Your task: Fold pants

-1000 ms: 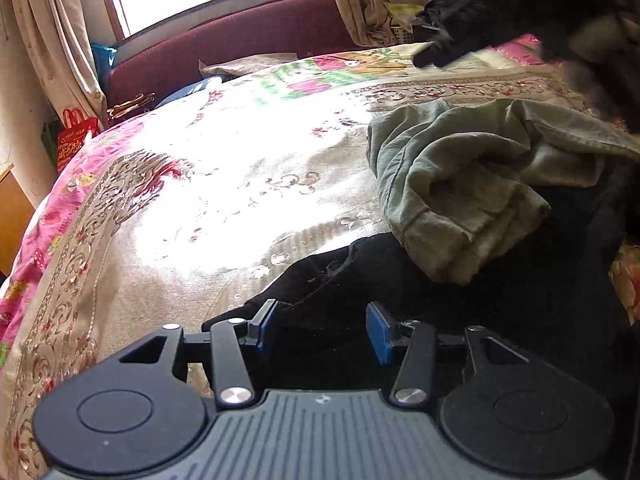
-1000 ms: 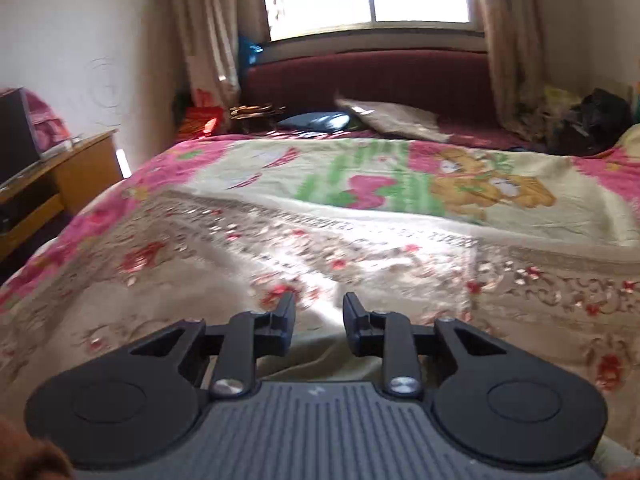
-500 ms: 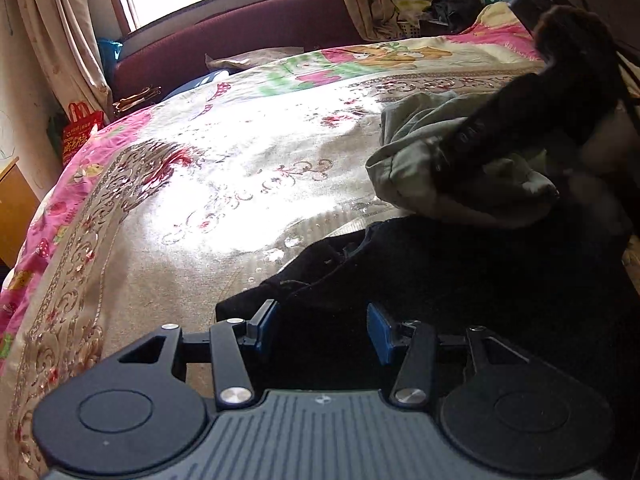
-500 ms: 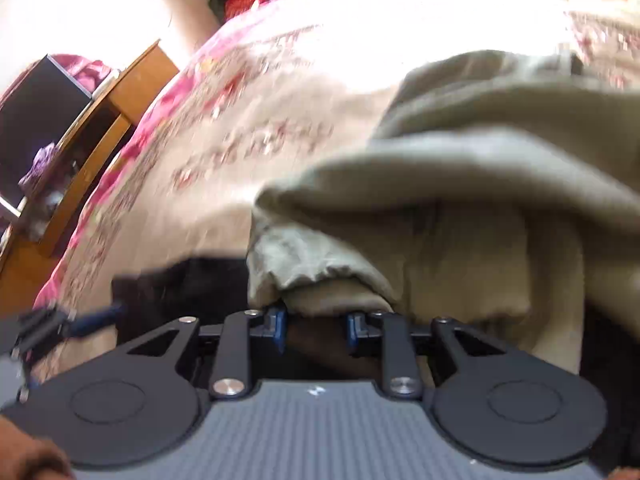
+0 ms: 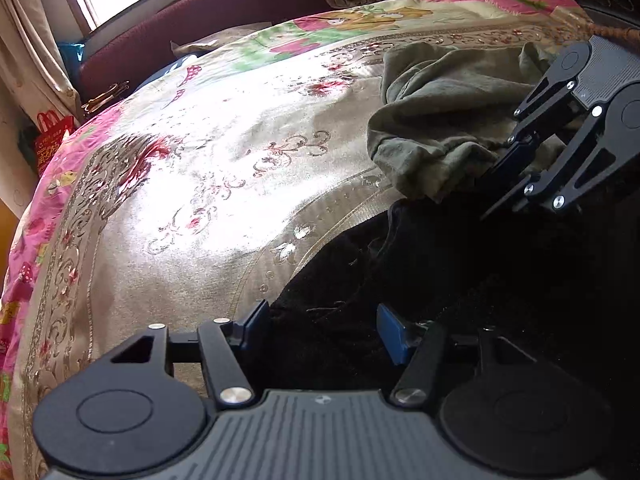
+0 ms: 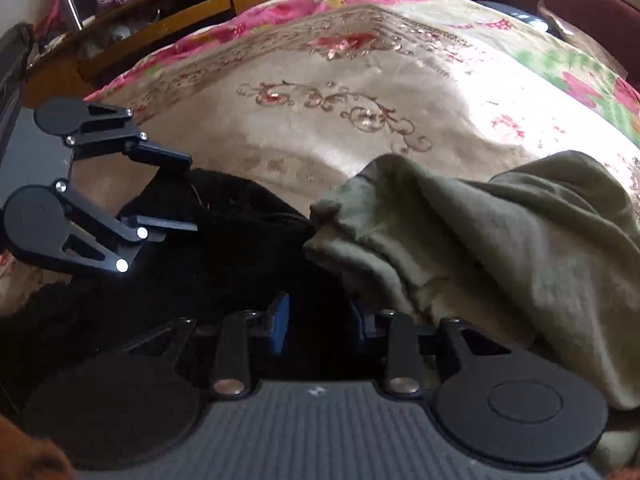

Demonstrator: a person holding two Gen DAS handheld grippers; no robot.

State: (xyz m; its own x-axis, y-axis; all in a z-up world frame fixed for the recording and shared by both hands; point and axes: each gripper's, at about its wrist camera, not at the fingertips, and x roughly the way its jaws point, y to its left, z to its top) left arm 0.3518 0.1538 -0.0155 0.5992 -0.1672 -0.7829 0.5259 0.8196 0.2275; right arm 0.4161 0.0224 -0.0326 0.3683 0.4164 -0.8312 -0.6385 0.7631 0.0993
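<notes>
left wrist: low, close | right wrist: low, close | shared: black pants [image 5: 460,280]

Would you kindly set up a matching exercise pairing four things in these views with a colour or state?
Things:
1. black pants
2. olive garment
3. left gripper
4. bedspread

Descriptions:
A. open, over dark cloth
B. crumpled, greenish
C. beige with a floral pattern
D. dark, spread nearest the cameras

Pairs: 1-D, 2-B, 3-A, 4-C

Left claw [image 5: 320,330] agape over black pants [image 5: 460,264]
</notes>
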